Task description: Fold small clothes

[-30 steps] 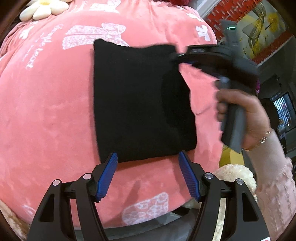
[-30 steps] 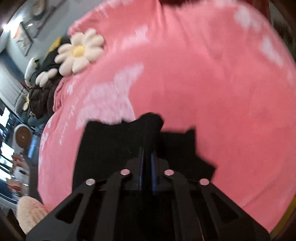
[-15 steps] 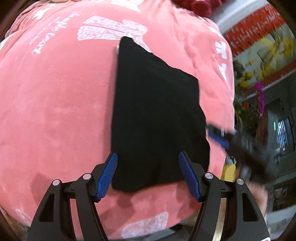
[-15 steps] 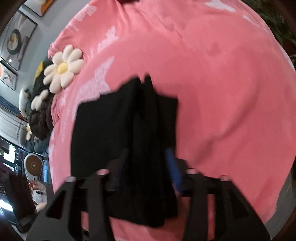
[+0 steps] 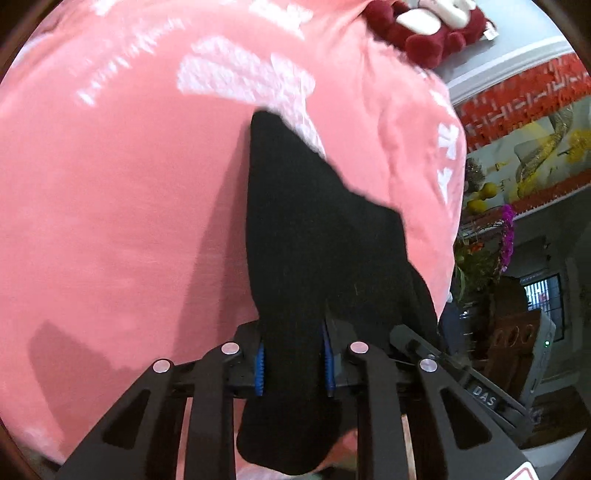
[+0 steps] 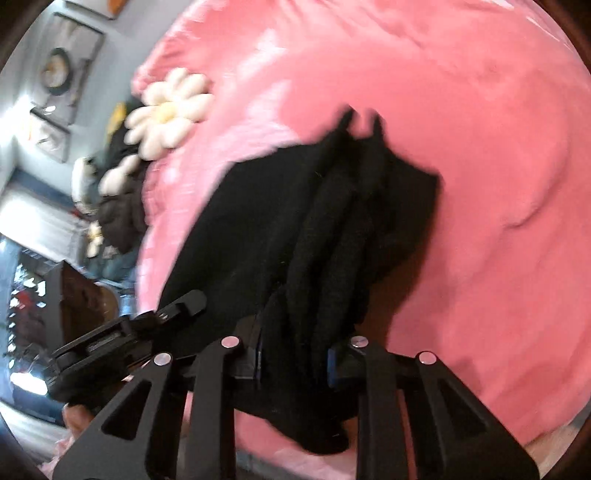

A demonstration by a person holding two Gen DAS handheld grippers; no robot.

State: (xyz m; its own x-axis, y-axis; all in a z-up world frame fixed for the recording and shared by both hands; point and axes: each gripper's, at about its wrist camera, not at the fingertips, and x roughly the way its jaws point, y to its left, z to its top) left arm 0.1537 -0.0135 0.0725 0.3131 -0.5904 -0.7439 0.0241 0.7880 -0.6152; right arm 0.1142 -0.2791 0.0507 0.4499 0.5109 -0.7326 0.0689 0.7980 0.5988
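Note:
A small black knit garment (image 5: 317, 236) lies folded on a pink plush blanket (image 5: 122, 192). My left gripper (image 5: 293, 363) is shut on its near edge, with cloth bunched between the blue pads and hanging below them. In the right wrist view my right gripper (image 6: 293, 360) is shut on the other near corner of the same garment (image 6: 295, 229), which is gathered in ridges. The near part of the cloth is lifted off the blanket. The left gripper's body (image 6: 122, 332) shows at the lower left of the right wrist view.
A white daisy cushion (image 6: 168, 110) and dark plush toys (image 6: 118, 214) lie at the blanket's far edge. A dark red plush item (image 5: 432, 29) sits at the top of the bed. Flowers and furniture (image 5: 491, 258) stand beyond the blanket's right edge.
Both grippers were open half a second ago, and the right was shut on the cloth a second ago. Both have moved onto the near edge, closed on it and raised it.

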